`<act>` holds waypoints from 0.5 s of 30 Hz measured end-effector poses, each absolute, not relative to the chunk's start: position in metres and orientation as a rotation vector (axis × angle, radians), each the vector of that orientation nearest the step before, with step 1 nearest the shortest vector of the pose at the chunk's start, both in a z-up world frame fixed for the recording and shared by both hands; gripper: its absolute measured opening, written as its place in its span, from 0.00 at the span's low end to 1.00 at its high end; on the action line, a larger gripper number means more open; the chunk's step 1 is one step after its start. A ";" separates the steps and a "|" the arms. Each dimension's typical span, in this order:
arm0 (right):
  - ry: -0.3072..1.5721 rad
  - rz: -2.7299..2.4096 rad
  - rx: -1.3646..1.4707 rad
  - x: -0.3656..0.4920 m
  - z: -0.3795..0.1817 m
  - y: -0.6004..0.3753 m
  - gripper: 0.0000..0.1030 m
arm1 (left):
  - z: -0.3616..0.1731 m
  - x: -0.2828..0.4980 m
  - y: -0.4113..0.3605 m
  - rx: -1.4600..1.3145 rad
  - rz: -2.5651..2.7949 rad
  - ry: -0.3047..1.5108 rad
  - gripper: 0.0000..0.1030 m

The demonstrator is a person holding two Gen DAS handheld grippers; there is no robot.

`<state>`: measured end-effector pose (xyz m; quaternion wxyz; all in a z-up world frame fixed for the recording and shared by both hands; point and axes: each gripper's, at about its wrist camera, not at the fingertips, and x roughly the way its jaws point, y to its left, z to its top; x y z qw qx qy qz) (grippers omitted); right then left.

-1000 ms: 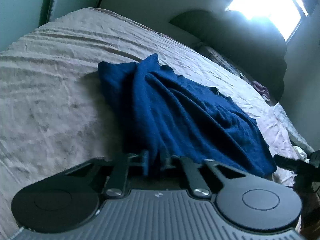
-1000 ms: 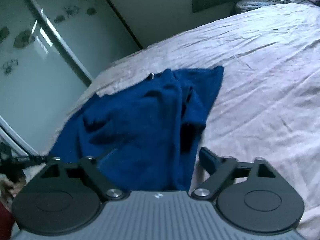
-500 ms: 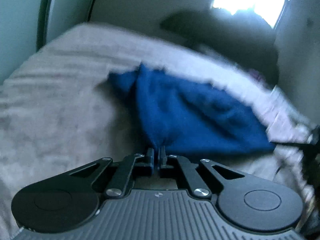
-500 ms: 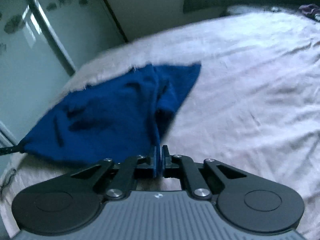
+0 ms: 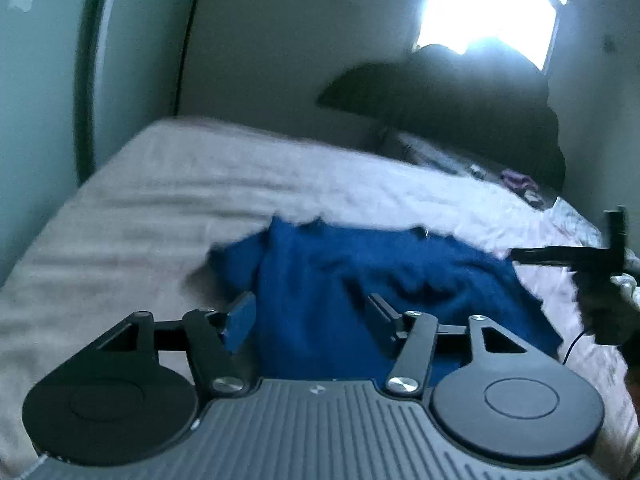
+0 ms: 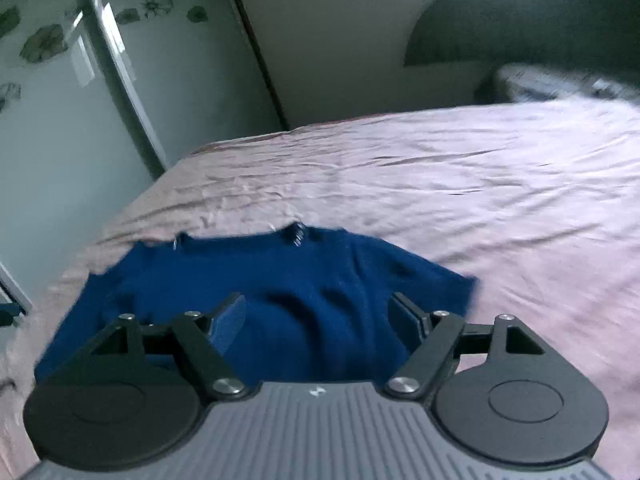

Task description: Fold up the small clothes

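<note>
Released since half a second ago: both claws, then pressed together on the near hem of the blue garment (image 6: 280,292), now spread and opening, with no cloth pinched. Pulled flatter and wider than a second ago, when bunched in a ridge toward the far side.

Left claw (image 5: 310,318): jaws apart, widening, pads clear of the fabric; garment visible between and beyond the fingers (image 5: 239,320), not gripped. Aimed down at the near left part of the garment.

Right claw (image 6: 318,320): jaws apart, widening, nothing pinched; blue cloth showing in the gap below. Aimed down at the near right part of the garment. Also seen from the left wrist view at the far right edge as a dark bar, partly blurred.

Blue garment (image 5: 360,280): lying on the bed (image 6: 460,200), near its near edge, spread sideways, neckline at the far side, a short sleeve extending right in the right wrist view. Some wrinkles remaining across the middle. Left part slightly rumpled in the left wrist view.

Bed sheet: pale, creased, bare to the right of the garment. Wardrobe door (image 6: 60,120) with flower pattern standing to the left. Bright window (image 5: 488,4) at the far wall, dark headboard (image 5: 460,100) below it. Motion blur over both views.
</note>
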<state>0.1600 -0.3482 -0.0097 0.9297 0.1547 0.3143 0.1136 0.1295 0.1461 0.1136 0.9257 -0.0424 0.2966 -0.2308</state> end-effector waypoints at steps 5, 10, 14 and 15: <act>0.722 0.207 0.249 0.227 -0.029 -0.325 0.75 | 0.103 0.169 0.091 -0.005 -0.495 0.601 0.67; 0.769 0.112 0.023 0.254 -0.052 -0.302 0.75 | 0.069 0.210 0.060 0.063 -0.414 0.623 0.67; 0.738 -0.019 -0.062 0.257 -0.051 -0.298 0.84 | 0.039 0.252 0.065 0.086 -0.304 0.756 0.61; 0.725 -0.042 -0.075 0.252 -0.048 -0.296 0.84 | 0.037 0.254 0.068 0.073 -0.303 0.759 0.61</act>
